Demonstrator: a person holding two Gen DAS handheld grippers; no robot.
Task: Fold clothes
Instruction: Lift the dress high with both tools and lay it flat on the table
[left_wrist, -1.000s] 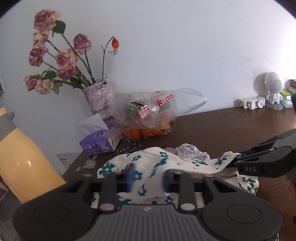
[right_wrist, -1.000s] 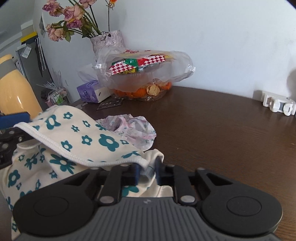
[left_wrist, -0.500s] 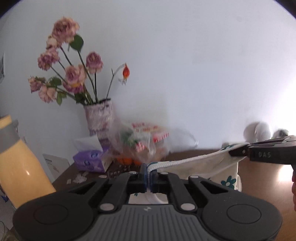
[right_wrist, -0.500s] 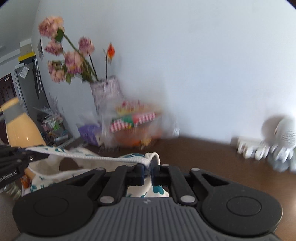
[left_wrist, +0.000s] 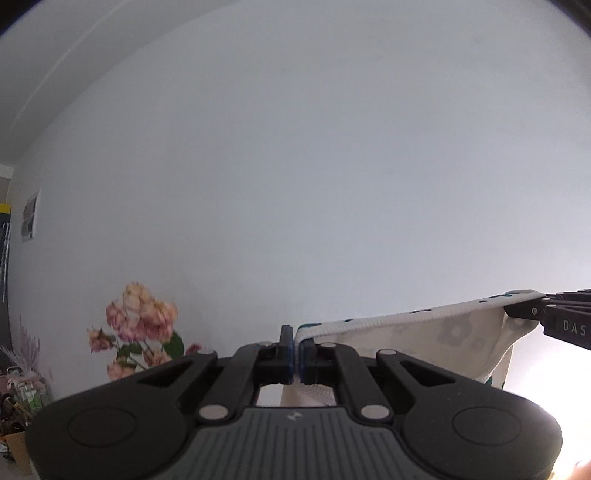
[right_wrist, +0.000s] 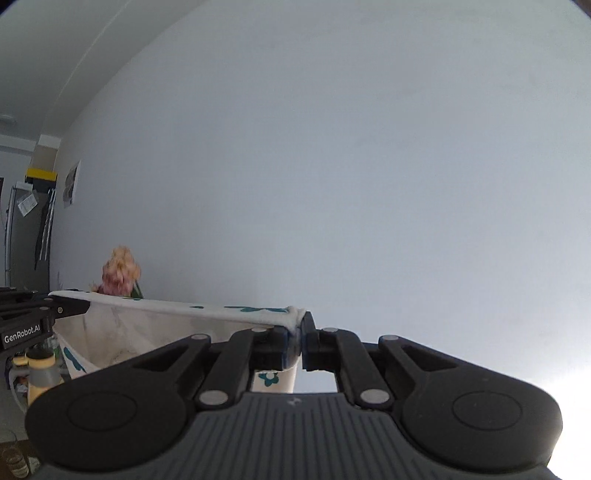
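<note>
A cream garment with teal flowers hangs in the air, its ribbed hem stretched taut between both grippers. My left gripper is shut on one end of the hem. My right gripper is shut on the other end, with the same garment running off to the left. In the left wrist view the right gripper's fingers pinch the far corner; in the right wrist view the left gripper's fingers do the same. The cloth sags below the hem between them. The table is out of view.
A plain white wall fills both views. Pink flowers stand low on the left, flowers also behind the hem. A yellow and grey bottle and a fridge lie at the far left.
Both grippers closed on the garment's hem and rose steeply from the table, lifting it. The table, bag and tissue box dropped out of view, and the hem is now pulled straight.
</note>
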